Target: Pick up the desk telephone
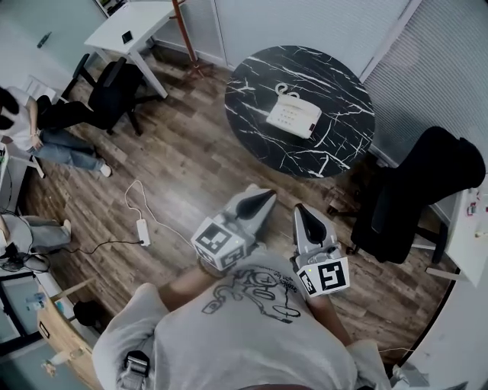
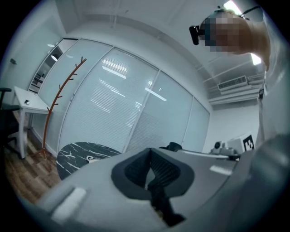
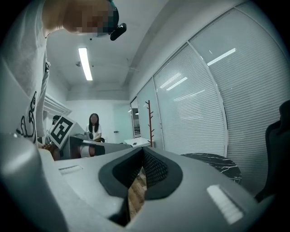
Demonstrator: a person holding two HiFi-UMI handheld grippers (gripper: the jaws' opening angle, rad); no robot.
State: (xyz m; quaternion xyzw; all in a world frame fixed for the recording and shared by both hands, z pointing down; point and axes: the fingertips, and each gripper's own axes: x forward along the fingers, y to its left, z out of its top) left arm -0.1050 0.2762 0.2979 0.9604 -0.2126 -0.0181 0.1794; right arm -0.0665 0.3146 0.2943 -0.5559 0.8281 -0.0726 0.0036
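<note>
At the far left of the wood-floored office, a seated person in jeans (image 1: 47,131) waits beside a white rectangular desk (image 1: 131,23). A white power strip (image 1: 143,231) trails its cable across the floor nearer the camera.

Near centre, the wearer of a grey printed shirt holds the grey hand-held left gripper (image 1: 263,199) out level from the chest. Its jaws are clenched together on nothing. Just to its right, the matching right gripper (image 1: 303,212) is likewise pinched closed and empty. Both point toward the round black marble-patterned table (image 1: 255,80), which looks like a carrying posture for an approach rather than a reach.

The white push-button desk telephone (image 1: 293,116) sits untouched on that tabletop, toward its far right, well apart from both tools. Its handset is on the cradle and its coiled cord at the far side. The jaws will likely need to part before any grasp. A black padded office chair (image 1: 427,190) stands at the table's right.
</note>
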